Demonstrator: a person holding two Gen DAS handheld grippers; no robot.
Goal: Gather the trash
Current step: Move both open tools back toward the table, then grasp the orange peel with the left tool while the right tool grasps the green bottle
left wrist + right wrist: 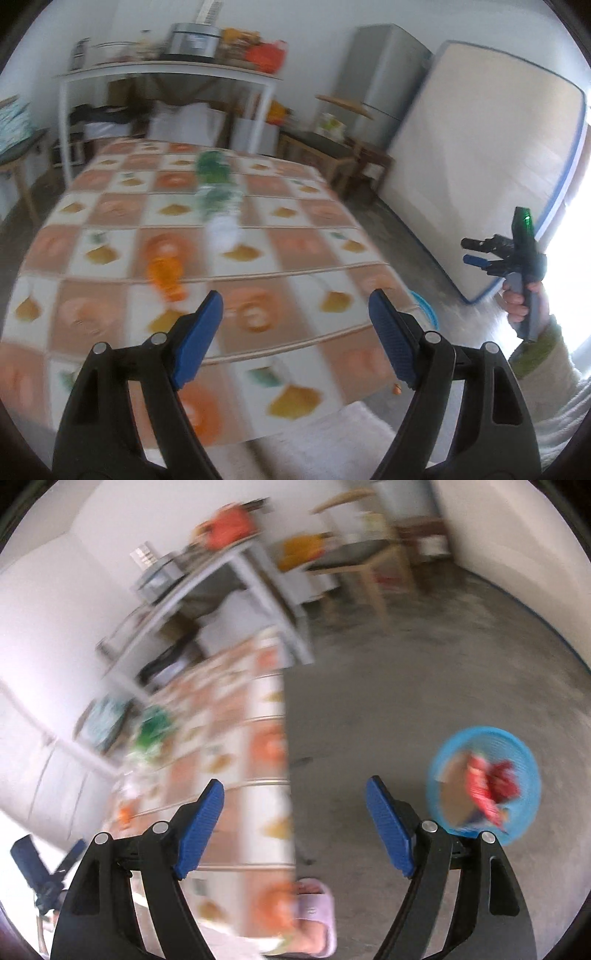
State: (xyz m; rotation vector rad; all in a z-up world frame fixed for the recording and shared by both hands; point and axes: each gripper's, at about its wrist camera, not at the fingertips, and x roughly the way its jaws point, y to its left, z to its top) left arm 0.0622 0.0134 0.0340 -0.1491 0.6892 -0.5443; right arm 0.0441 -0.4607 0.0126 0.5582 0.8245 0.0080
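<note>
Trash on the counter, more in the bin

Trash lies in two places. On the counter (110,206), with its checked cloth, the left wrist view shows three blurred items in a rough line: an orange wrapper (164,275) nearest, a pale bottle (221,230) past it, and a green packet (210,166) farthest back. The blur hides what each one is exactly.

One left tool (295,317) hangs above the near part of the counter, its two blue pads spread wide with nothing between them. It is apart from all three items.

To the right, the right tool (491,254) shows in the same view, held in a hand (517,302) beside the counter's edge. From its own camera the right tool (295,805) is also spread wide and empty, above the counter's edge and the grey floor (424,672).

One blue bin (484,782) stands on the floor, right of the counter and well apart from it. Inside lie red wrappers (491,782) and a piece of brown card (456,794); their number cannot be told through the blur.
</note>
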